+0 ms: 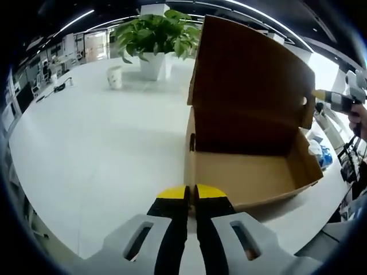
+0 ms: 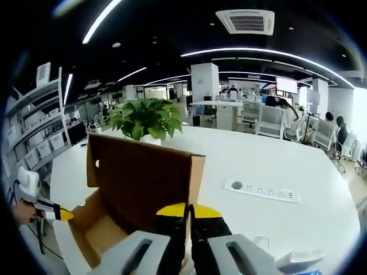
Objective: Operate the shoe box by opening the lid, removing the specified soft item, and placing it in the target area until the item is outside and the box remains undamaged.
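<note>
Brown corrugated cardboard: you have one shoe box (image 1: 252, 172) on the white table (image 1: 92, 149), lid upright, with only bare floor visible inside. Both your left gripper (image 1: 191, 197) and right gripper (image 2: 188, 215) sit pressed together beside it. One potted plant (image 1: 157, 40) stands behind it.

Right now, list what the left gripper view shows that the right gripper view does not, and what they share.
Left gripper view alone: the box's bare inner floor and a paper cup beside the plant. Right gripper view alone: a white power strip on the table and office chairs behind. Both: the open cardboard box with its lid raised, the potted plant, the white table, and each view's own shut jaws.
</note>
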Demonstrator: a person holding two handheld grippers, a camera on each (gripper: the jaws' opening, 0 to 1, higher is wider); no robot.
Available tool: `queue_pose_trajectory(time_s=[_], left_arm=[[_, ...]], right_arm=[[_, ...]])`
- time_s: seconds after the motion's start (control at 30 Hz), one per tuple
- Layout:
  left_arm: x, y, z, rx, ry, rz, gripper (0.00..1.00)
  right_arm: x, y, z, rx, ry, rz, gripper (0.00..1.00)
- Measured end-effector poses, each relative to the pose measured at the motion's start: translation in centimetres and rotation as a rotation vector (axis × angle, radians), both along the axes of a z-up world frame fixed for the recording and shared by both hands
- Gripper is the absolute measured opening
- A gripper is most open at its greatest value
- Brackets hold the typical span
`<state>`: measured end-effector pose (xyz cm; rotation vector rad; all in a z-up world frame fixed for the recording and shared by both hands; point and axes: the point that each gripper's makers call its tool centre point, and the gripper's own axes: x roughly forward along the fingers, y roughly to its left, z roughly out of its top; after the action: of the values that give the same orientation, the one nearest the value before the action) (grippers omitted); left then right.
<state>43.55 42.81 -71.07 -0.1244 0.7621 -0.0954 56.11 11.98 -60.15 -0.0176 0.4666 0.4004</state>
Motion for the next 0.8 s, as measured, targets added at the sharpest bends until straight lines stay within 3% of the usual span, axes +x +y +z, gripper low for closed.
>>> queue_pose_trajectory(time_s=[0.8], left_arm=[[-0.1,-0.1,-0.1,-0.002,0.004,-0.006,0.02]], right_arm=[[-2.4,0.1,0.0,0.009,-0.031,0.010,0.00]])
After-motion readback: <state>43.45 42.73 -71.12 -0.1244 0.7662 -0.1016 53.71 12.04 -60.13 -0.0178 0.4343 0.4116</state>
